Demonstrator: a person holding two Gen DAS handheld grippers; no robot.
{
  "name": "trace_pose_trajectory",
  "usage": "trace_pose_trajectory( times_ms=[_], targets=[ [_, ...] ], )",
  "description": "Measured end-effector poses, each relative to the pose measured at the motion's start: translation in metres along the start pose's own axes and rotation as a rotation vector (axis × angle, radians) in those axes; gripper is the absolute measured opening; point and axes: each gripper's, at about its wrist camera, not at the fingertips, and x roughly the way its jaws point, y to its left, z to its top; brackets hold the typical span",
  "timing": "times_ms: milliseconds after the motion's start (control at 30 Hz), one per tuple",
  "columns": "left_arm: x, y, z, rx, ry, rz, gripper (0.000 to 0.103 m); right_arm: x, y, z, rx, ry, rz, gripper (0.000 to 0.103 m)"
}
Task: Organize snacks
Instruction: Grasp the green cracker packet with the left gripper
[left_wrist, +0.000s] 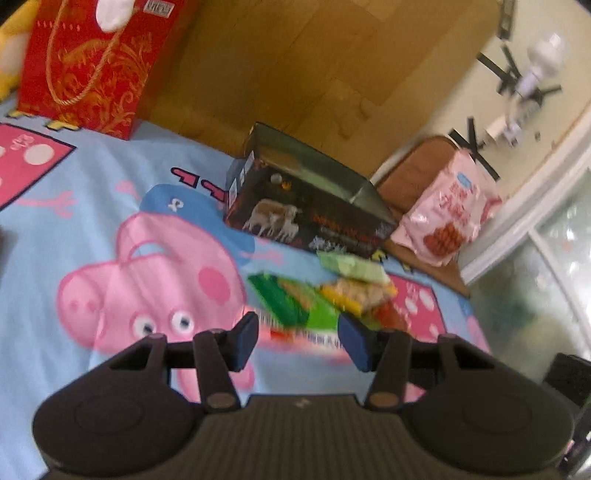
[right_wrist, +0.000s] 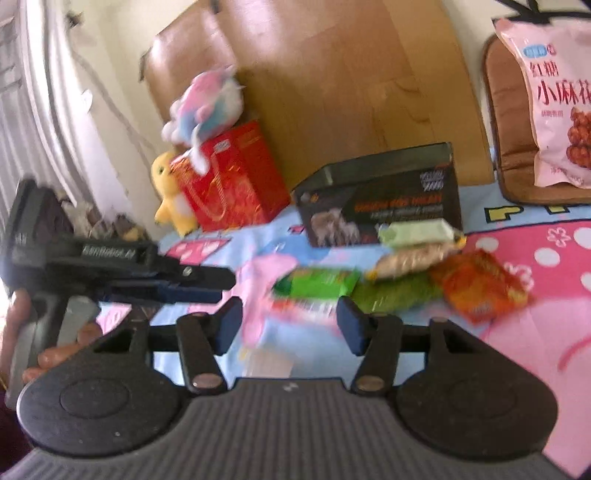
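Note:
Several small snack packets lie in a loose pile on the cartoon pig bedsheet: a green packet (left_wrist: 295, 302) (right_wrist: 317, 284), a pale green one (left_wrist: 351, 267) (right_wrist: 417, 230), a yellowish one (left_wrist: 358, 291) (right_wrist: 410, 262) and an orange-red one (right_wrist: 476, 284). An open black box (left_wrist: 310, 206) (right_wrist: 384, 195) stands just behind them. My left gripper (left_wrist: 297, 343) is open and empty, just short of the green packet. My right gripper (right_wrist: 290, 325) is open and empty, near the same packet. The left gripper also shows side-on in the right wrist view (right_wrist: 207, 284).
A red gift bag (left_wrist: 88, 62) (right_wrist: 232, 177) with plush toys (right_wrist: 207, 99) stands by the wooden headboard (left_wrist: 295, 66). A large pink snack bag (left_wrist: 443, 214) (right_wrist: 561, 99) leans on a brown cushion (right_wrist: 509, 122) at the right. The sheet's edge (left_wrist: 476, 321) lies beyond the packets.

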Motion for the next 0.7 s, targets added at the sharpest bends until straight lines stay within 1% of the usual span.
trace_pose_trajectory(
  times_ms=[100, 167, 200, 233, 300, 333, 367, 400, 433, 467, 500, 567, 633, 700],
  targets=[
    [0.025, 0.009, 0.018, -0.03, 0.044, -0.013, 0.049, 0.026, -0.025, 0.023, 0.095, 0.052, -0.003, 0.044],
    [0.044, 0.013, 0.022, -0.032, 0.085, 0.002, 0.049, 0.05, -0.037, 0.031, 0.132, 0.126, -0.014, 0.033],
    [0.05, 0.016, 0.022, -0.03, 0.099, 0.007, 0.049, 0.061, -0.042, 0.033, 0.148, 0.165, -0.017, 0.031],
    [0.059, 0.019, 0.022, -0.033, 0.118, 0.007, 0.048, 0.073, -0.046, 0.033, 0.168, 0.208, -0.011, 0.031],
    [0.074, 0.026, 0.021, -0.052, 0.151, -0.011, 0.043, 0.091, -0.049, 0.03, 0.181, 0.275, 0.012, 0.029],
    [0.077, 0.029, 0.02, -0.057, 0.14, -0.013, 0.04, 0.099, -0.049, 0.027, 0.189, 0.298, 0.031, 0.028],
    [0.078, 0.031, 0.019, -0.06, 0.133, -0.031, 0.034, 0.102, -0.046, 0.025, 0.188, 0.294, 0.029, 0.029],
    [0.078, 0.034, 0.019, -0.069, 0.136, -0.046, 0.032, 0.106, -0.041, 0.025, 0.167, 0.291, 0.027, 0.025],
    [0.076, 0.034, 0.019, -0.068, 0.125, -0.039, 0.032, 0.11, -0.037, 0.023, 0.149, 0.298, 0.026, 0.025],
    [0.071, 0.032, 0.019, -0.048, 0.106, -0.034, 0.032, 0.11, -0.034, 0.021, 0.137, 0.28, 0.022, 0.024],
    [0.064, 0.03, 0.019, -0.028, 0.09, -0.033, 0.032, 0.109, -0.029, 0.018, 0.116, 0.261, 0.027, 0.022],
    [0.049, 0.025, 0.022, -0.007, 0.055, -0.042, 0.031, 0.103, -0.022, 0.017, 0.087, 0.217, 0.043, 0.022],
    [0.029, 0.018, 0.029, 0.016, 0.008, -0.076, 0.03, 0.093, -0.015, 0.023, 0.071, 0.166, 0.067, 0.021],
    [0.013, 0.006, 0.04, 0.05, -0.052, -0.124, 0.03, 0.078, -0.007, 0.032, 0.03, 0.093, 0.09, 0.021]
  ],
)
